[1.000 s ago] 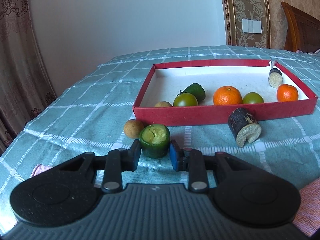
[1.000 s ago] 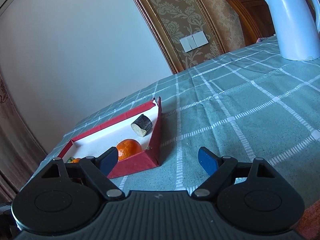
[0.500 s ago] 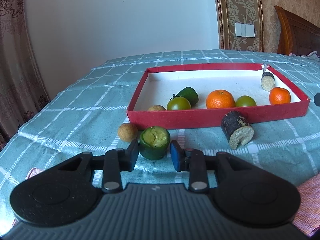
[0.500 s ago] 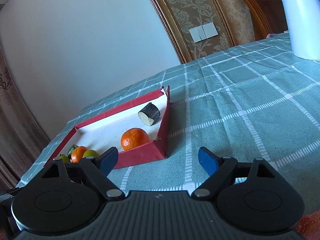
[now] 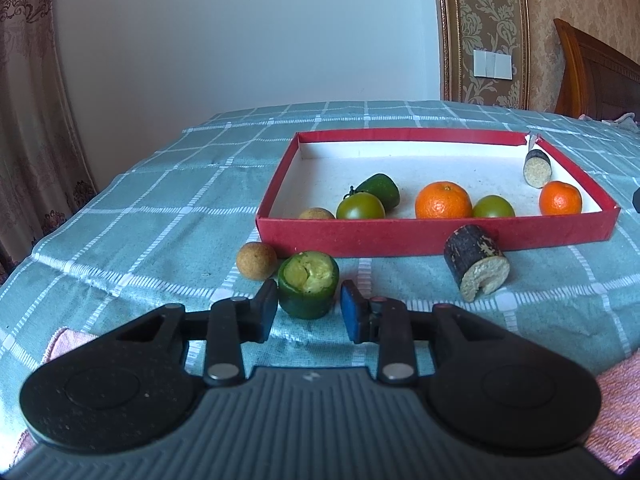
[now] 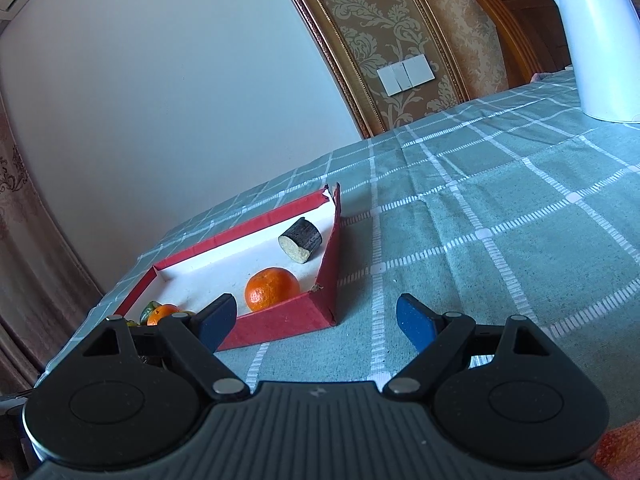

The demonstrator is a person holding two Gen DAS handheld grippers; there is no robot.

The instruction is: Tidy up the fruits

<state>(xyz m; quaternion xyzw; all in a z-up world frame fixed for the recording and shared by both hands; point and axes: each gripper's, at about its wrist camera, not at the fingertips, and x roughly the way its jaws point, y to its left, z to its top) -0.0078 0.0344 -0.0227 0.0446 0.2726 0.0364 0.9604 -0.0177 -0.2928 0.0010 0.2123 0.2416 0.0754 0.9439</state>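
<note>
A red box (image 5: 432, 236) with a white floor holds two oranges (image 5: 443, 200), green fruits (image 5: 360, 206), a brown ball and a dark cut piece (image 5: 537, 166). In front of it on the cloth lie a green cut fruit (image 5: 307, 284), a brown ball (image 5: 256, 261) and a dark cut log piece (image 5: 476, 262). My left gripper (image 5: 309, 310) is open, its fingers on either side of the green cut fruit; the left finger is close to it, the right one apart. My right gripper (image 6: 316, 320) is open and empty beside the box's right corner (image 6: 326, 300).
A green checked cloth (image 6: 480, 240) covers the table. A white kettle (image 6: 596, 40) stands at the far right. Pink cloth (image 5: 612, 416) lies at the near edges. A curtain hangs at the left, a wall behind.
My left gripper has lifted its view slightly and stayed around the green cut fruit. My right gripper has swung left, so more of the box shows.
</note>
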